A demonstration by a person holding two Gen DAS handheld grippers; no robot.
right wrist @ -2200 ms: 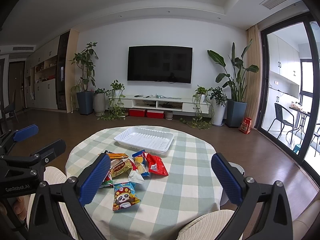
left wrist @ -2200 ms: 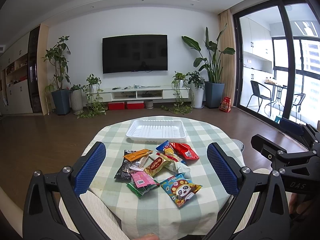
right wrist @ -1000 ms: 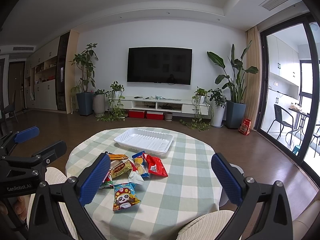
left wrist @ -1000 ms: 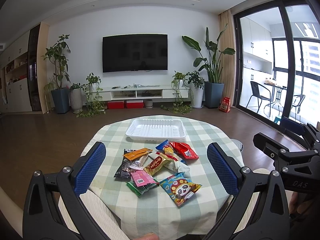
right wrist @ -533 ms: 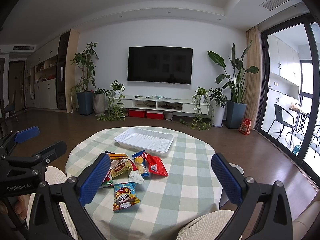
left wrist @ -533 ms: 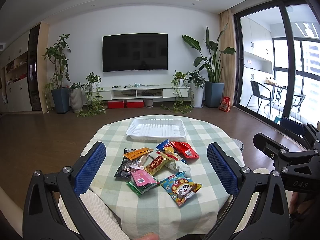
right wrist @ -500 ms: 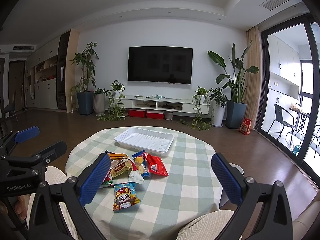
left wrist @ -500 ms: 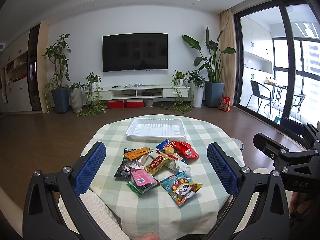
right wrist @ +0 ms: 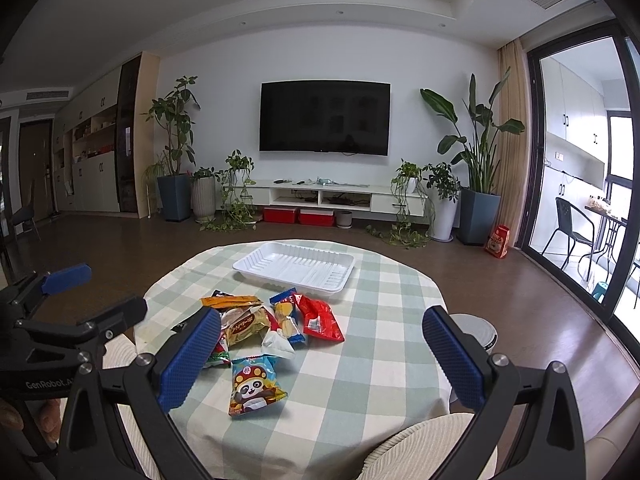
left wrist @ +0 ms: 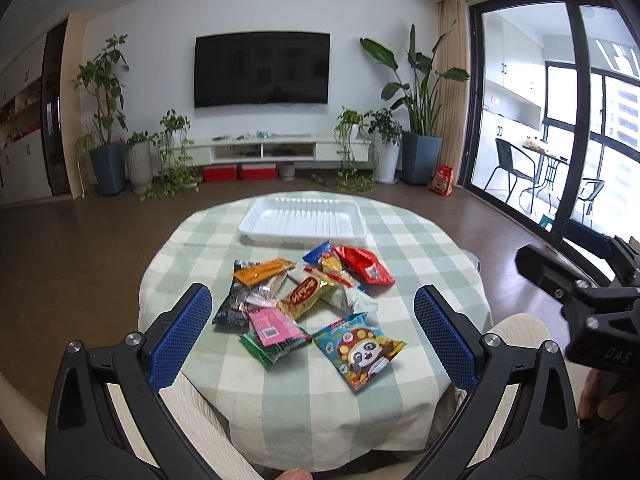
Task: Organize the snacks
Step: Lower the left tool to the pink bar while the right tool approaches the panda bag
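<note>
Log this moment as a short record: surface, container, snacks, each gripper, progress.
surface: round table under a green checked cloth
container: white tray, nothing in it, at the far side of the table
snacks: loose pile of packets in front of the tray; red packet at its right edge, panda packet nearest the camera, pink packet, orange packet
left gripper: open, above the near edge, holding nothing
right gripper: open, holding nothing
progress: no packet in the tray yet
</note>
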